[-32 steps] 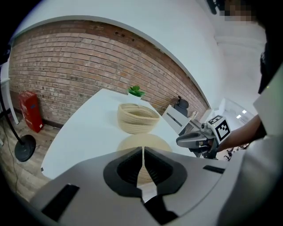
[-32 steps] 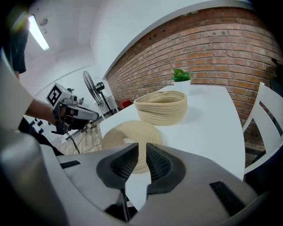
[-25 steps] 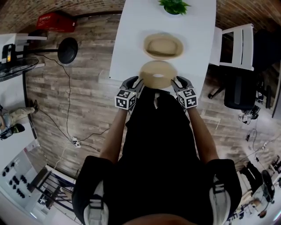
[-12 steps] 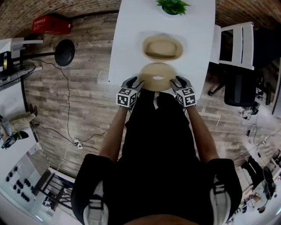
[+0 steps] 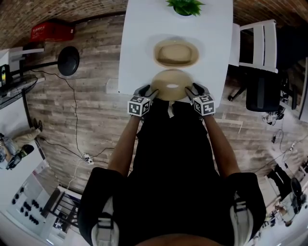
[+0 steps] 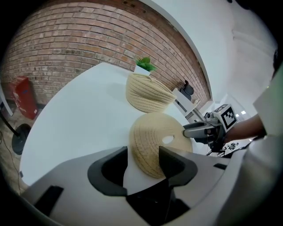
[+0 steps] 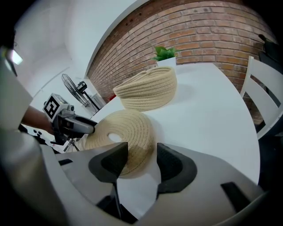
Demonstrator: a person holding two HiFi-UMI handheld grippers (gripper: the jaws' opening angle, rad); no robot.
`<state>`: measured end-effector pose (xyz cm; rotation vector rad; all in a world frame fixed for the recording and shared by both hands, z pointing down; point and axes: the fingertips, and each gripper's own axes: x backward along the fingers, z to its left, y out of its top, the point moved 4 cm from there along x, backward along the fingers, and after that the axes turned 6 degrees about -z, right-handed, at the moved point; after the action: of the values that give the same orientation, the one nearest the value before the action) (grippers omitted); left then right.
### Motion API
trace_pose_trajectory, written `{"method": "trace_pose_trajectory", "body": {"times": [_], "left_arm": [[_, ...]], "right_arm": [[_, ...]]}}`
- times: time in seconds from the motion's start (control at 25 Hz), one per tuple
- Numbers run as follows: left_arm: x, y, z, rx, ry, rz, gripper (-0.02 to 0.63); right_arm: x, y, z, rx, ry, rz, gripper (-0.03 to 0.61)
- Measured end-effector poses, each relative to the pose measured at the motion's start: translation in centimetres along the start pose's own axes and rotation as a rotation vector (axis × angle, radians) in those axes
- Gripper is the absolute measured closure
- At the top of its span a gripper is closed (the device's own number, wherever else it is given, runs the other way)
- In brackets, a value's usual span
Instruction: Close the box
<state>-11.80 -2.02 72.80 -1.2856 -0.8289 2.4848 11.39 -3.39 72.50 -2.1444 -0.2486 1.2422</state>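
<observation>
Woven rope makes up both task pieces: one open basket (image 5: 176,53) and one round lid (image 5: 172,84) with a single hole at its centre. They lie on a white table (image 5: 139,43). The lid lies flat at the near edge, just in front of the basket and apart from it, so the basket is uncovered.

The left gripper (image 5: 150,90) is at the lid's left rim and the right gripper (image 5: 191,89) at its right rim. Each gripper's jaws are opening. In both gripper views the lid's edge lies between the pads with a strip of white table showing beside it, so neither gripper has a grip on the lid.

Beyond the basket, at the far end of the table, stands one small green plant (image 5: 184,6) in a white pot. Nothing lies between lid and basket.

Off the table, on the person's right, is one white chair (image 5: 255,45). On the plank floor to the left are one red case (image 5: 52,30), one black round stand base (image 5: 68,60) and a thin cable (image 5: 74,125) trailing across the boards. The far wall is brick (image 6: 79,48).
</observation>
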Motion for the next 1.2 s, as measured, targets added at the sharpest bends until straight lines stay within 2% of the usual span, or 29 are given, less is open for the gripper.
{"method": "trace_pose_trajectory", "body": {"times": [0.2, 0.24, 0.4, 0.96, 1.2], "left_arm": [[0.0, 0.0, 0.1, -0.005, -0.014, 0.031, 0.401], [-0.1, 0.0, 0.0, 0.000, -0.020, 0.036, 0.426], [-0.1, 0.0, 0.2, 0.016, -0.036, 0.045, 0.431], [1.6, 0.7, 0.6, 0.020, -0.004, 0.026, 0.460], [2.7, 1.7, -0.4, -0.003, 0.030, -0.011, 0.465]], "right_arm": [[-0.1, -0.3, 0.5, -0.075, -0.014, -0.001, 0.405], [-0.2, -0.3, 0.5, -0.090, -0.020, -0.002, 0.408], [-0.5, 0.0, 0.6, -0.117, -0.041, -0.002, 0.416], [0.4, 1.0, 2.2, -0.113, -0.048, -0.030, 0.437], [1.5, 1.8, 2.6, -0.070, -0.043, -0.054, 0.440]]}}
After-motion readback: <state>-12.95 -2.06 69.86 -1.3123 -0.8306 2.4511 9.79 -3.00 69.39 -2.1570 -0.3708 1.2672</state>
